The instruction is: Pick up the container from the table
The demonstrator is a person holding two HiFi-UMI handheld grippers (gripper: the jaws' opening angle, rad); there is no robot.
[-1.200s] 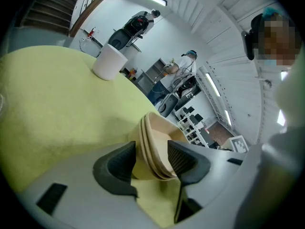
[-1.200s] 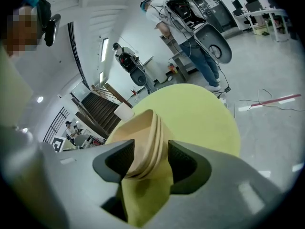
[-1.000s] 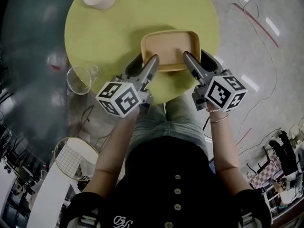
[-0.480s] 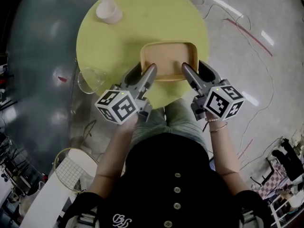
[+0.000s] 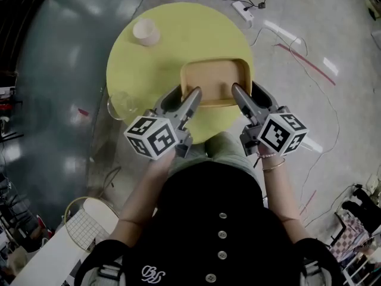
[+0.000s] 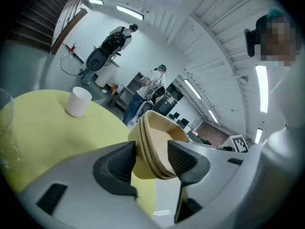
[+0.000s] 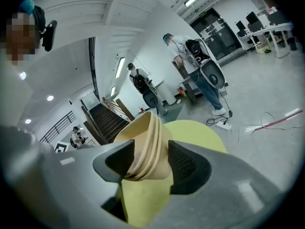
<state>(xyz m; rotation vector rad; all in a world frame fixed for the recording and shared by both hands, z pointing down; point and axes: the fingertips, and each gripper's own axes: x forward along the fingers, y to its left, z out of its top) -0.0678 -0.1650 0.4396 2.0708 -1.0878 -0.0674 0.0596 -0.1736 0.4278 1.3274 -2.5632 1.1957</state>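
Round yellow-green table (image 5: 155,64) fills the top of the head view, grey floor around it with loose cables and a white power strip (image 5: 244,11) beyond the far edge

Task item: tan rectangular shallow container (image 5: 214,79), looks like moulded pulp, sits over the near-right part of the table, long side facing the person. The gripper views show ridged lines along its rim; can't tell if it's one piece or several nested

Left gripper (image 5: 183,95): clamped on the near-left rim, one jaw inside the wall and one outside, both pads touching it. Right gripper (image 5: 247,91): same story on the near-right rim, closed on the wall, nothing else between the jaws

Both grips look symmetric and land on the near long side only, so the far side hangs unsupported

Step, my read: grasp done, lift starting or just under way. No view shows clearly whether the base is clear of the tabletop

Next move needs both grippers rising together at the same rate and level. The thin wall could flex or slip if one leads or if the near edge tips up

Well clear of the path: white paper cup (image 5: 146,31) on the far-left side, clear drinking glass (image 5: 119,105) at the table's left edge, neither touching the container
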